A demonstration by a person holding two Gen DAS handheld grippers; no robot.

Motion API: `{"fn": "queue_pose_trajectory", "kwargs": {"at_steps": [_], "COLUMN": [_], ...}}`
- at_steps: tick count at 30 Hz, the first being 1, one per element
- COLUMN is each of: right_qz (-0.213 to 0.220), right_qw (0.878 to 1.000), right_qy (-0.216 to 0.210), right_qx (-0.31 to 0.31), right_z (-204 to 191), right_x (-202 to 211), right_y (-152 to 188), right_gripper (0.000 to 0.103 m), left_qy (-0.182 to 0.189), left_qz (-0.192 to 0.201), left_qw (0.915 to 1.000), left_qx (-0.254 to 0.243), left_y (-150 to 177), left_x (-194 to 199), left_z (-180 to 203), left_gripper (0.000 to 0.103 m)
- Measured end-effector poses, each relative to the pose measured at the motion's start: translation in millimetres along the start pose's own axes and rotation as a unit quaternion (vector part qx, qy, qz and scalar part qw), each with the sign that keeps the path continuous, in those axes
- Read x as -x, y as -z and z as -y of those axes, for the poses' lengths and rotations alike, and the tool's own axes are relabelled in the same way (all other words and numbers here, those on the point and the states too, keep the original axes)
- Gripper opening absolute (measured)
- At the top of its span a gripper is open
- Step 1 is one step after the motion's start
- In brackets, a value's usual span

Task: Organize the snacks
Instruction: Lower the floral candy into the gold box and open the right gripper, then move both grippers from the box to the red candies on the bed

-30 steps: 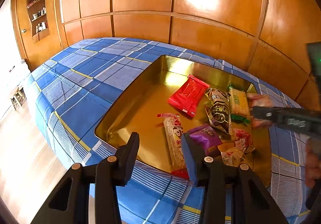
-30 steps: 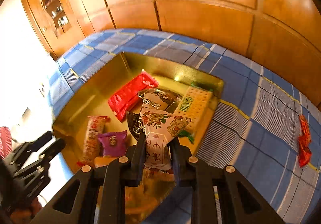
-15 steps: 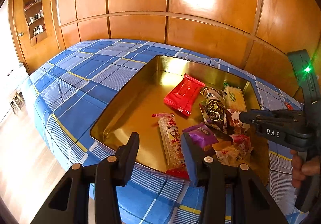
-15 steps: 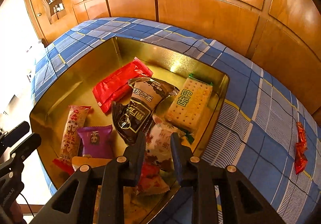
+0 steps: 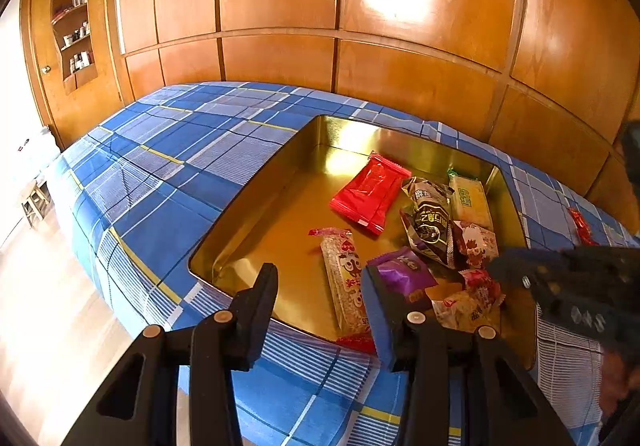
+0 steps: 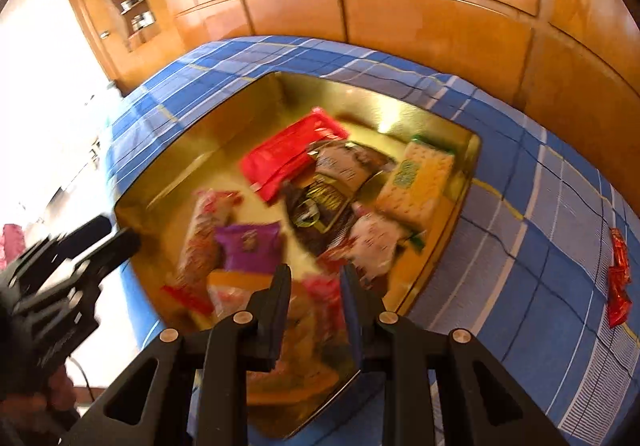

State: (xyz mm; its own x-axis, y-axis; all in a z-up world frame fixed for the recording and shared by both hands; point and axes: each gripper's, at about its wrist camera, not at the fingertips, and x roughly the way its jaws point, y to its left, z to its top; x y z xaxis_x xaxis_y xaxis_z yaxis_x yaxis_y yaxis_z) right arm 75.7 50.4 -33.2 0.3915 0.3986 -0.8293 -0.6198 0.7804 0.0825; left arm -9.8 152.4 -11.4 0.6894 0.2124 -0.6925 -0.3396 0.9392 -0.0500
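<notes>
A gold metal tray (image 5: 256, 230) on the blue checked cloth holds several snack packets: a red one (image 5: 368, 190), a dark brown one (image 5: 430, 222), a green-and-yellow cracker pack (image 6: 420, 178), a white floral packet (image 6: 376, 242), a purple one (image 5: 404, 274) and a long rice-cracker bar (image 5: 344, 274). My left gripper (image 5: 318, 286) hovers open over the tray's near rim with nothing between its fingers. My right gripper (image 6: 316, 278) hangs over the tray's near right corner, above a small red packet (image 6: 320, 290). Its jaws are nearly together and grip nothing. This view is blurred by motion.
Red sachets (image 6: 618, 278) lie on the cloth to the right of the tray. Wooden wall panels (image 5: 280, 58) run behind the bed. A cabinet with shelves (image 5: 76, 38) stands at the far left. The bed's left edge drops to a wooden floor (image 5: 48, 286).
The white floral packet left my right gripper and now lies in the tray beside the cracker pack. The right gripper then drew back toward the near right corner. The left gripper stayed put.
</notes>
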Motion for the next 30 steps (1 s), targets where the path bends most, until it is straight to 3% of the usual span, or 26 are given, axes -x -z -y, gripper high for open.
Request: {"fn": "queue_pose_trajectory", "kwargs": {"at_steps": [5, 9, 19, 30], "right_qz": [-0.023, -0.046, -0.031, -0.032], "right_qw": [0.998, 0.996, 0.995, 0.999], "right_qy": [-0.036, 0.009, 0.053, 0.031], "right_qx": [0.042, 0.082, 0.072, 0.028], "right_z": [-24, -38, -29, -24], "right_x": [1, -17, -30, -23], "right_y": [15, 25, 21, 21], "right_gripper": [0.025, 0.025, 0.024, 0.025], "left_qy": [-0.001, -0.001, -0.001, 0.003], "left_qz": [-0.004, -0.004, -0.008, 0.000], "left_qw": [1.0000, 1.0000, 1.0000, 0.9999], "left_qx": [0.003, 0.002, -0.001, -0.010], "left_y": [1, 3, 6, 6], "left_x": [-3, -3, -4, 4], "left_z": [-3, -3, 1, 6], "left_gripper": [0.044, 0.044, 0.044, 0.044]}}
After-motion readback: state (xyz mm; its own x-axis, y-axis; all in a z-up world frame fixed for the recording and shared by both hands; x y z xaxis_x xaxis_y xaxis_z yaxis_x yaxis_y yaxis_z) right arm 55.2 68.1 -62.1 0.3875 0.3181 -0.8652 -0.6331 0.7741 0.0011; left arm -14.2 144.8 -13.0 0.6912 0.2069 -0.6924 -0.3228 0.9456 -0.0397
